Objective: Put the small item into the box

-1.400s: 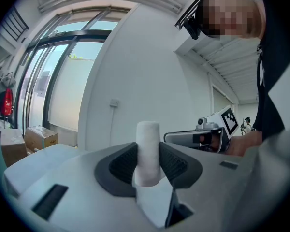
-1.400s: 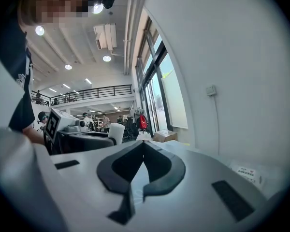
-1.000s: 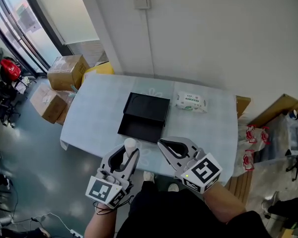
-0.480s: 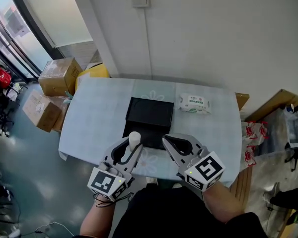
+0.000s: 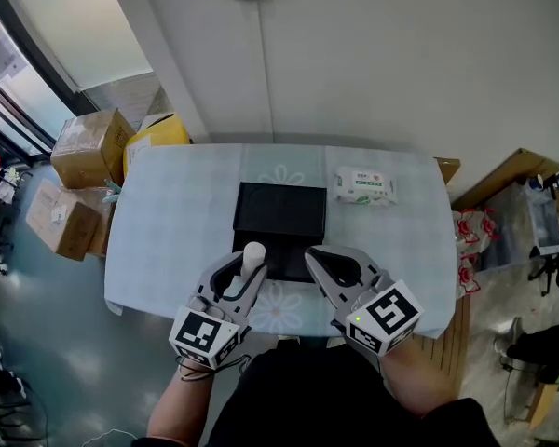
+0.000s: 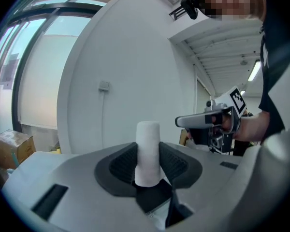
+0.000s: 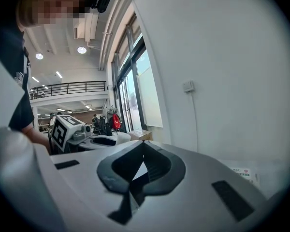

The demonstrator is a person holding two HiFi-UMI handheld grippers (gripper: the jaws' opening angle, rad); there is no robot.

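A small white cylinder point(image 5: 253, 253) stands upright between the pads of my left gripper point(image 5: 247, 266), which is shut on it. In the left gripper view the cylinder point(image 6: 147, 151) rises above the dark pads. This gripper hovers just before the near edge of the open black box point(image 5: 281, 214), which lies in the middle of the pale blue table point(image 5: 168, 212). My right gripper point(image 5: 310, 255) hangs beside it at the box's near right corner. In the right gripper view its jaws point(image 7: 144, 145) meet at the tips with nothing between them.
A white wipes pack point(image 5: 364, 185) lies at the table's back right. Cardboard boxes point(image 5: 88, 147) and a yellow box point(image 5: 156, 136) stand on the floor to the left. A white wall runs behind the table. Red-and-white bags point(image 5: 470, 250) sit on the floor to the right.
Both grippers have moved forward from off the table's front edge to the near edge of the black box. The white cylinder stays held in the left one.
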